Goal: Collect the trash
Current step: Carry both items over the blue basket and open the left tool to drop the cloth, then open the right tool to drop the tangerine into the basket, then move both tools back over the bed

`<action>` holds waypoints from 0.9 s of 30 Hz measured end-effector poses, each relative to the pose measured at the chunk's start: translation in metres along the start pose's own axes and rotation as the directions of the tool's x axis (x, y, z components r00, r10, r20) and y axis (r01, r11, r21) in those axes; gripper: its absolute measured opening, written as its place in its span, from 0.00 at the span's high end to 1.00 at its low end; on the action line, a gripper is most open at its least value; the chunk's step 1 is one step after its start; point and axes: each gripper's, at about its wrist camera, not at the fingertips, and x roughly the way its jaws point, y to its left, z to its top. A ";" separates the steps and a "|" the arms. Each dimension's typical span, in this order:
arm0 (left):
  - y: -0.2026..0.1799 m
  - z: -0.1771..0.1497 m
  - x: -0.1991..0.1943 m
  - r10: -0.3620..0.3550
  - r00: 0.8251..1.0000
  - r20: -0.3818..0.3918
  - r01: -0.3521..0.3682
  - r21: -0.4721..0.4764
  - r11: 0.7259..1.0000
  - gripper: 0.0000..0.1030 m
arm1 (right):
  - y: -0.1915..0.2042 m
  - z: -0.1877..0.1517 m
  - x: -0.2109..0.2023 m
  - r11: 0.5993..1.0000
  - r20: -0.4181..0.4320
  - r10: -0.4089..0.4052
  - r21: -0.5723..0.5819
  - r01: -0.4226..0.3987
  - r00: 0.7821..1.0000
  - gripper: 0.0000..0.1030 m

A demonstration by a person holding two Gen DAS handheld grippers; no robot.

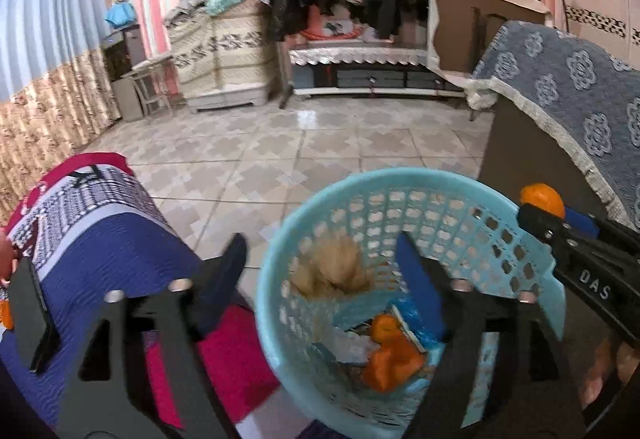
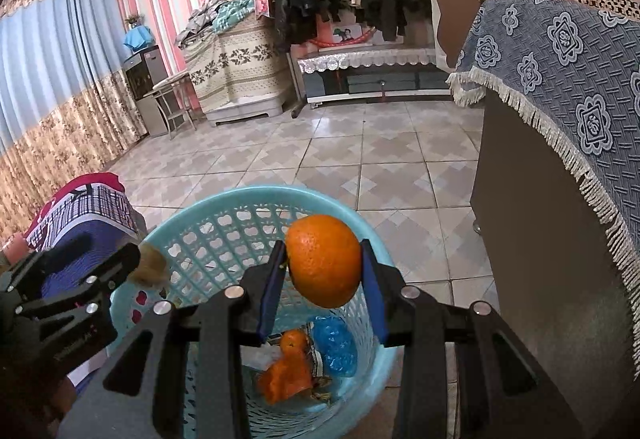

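Tiled floor [image 2: 360, 159] under blue basket [image 2: 208, 207]; right tongs [image 2: 324, 271] grip orange [image 2: 324, 263], left tongs [image 1: 320, 263] wide

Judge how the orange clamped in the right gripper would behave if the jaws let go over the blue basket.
The orange looks round and firm, held only at its two sides by the right gripper, so it would probably drop straight into the blue basket. Landing on orange peel and wrappers, it likely settles rather than rolls. Its smooth skin may be slightly slippery.
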 end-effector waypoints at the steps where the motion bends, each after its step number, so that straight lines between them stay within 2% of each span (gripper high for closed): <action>1: 0.003 0.000 -0.002 0.003 1.000 0.004 -0.002 -0.006 1.000 0.22 | 0.000 0.000 0.000 1.000 -0.001 0.000 -0.002 0.000 1.000 0.64; 6: 0.025 0.001 -0.015 0.047 0.999 0.019 -0.046 -0.044 0.998 0.10 | 0.009 -0.002 0.003 1.000 -0.005 0.002 -0.023 -0.002 1.000 0.64; 16: 0.094 -0.018 -0.045 0.158 0.987 0.004 -0.155 -0.159 0.975 0.07 | 0.040 -0.008 0.010 0.994 -0.014 0.016 -0.104 -0.017 1.000 0.60; 18: 0.108 -0.022 -0.051 0.167 0.986 -0.008 -0.165 -0.186 0.968 0.07 | 0.046 -0.009 0.007 0.993 0.002 0.027 -0.119 -0.027 1.000 0.51; 19: 0.111 -0.024 -0.053 0.171 0.985 -0.010 -0.170 -0.191 0.967 0.07 | 0.048 -0.009 0.004 0.992 0.014 0.027 -0.126 -0.025 1.000 0.39; 20: 0.116 -0.025 -0.055 0.180 0.984 -0.010 -0.178 -0.195 0.964 0.07 | 0.051 -0.008 0.001 0.991 0.034 0.025 -0.134 -0.020 0.999 0.32; 22: 0.124 -0.028 -0.061 0.200 0.980 -0.011 -0.198 -0.198 0.960 0.07 | 0.053 -0.007 -0.002 0.990 0.049 0.025 -0.143 -0.017 0.998 0.29; 25: 0.138 -0.033 -0.072 0.219 0.976 -0.011 -0.217 -0.210 0.953 0.06 | 0.054 -0.007 -0.004 0.990 0.042 0.025 -0.140 -0.019 0.999 0.16; 27: 0.147 -0.036 -0.079 0.233 0.972 -0.014 -0.230 -0.220 0.948 0.06 | 0.053 -0.006 -0.006 0.991 0.049 0.022 -0.135 -0.015 0.999 0.12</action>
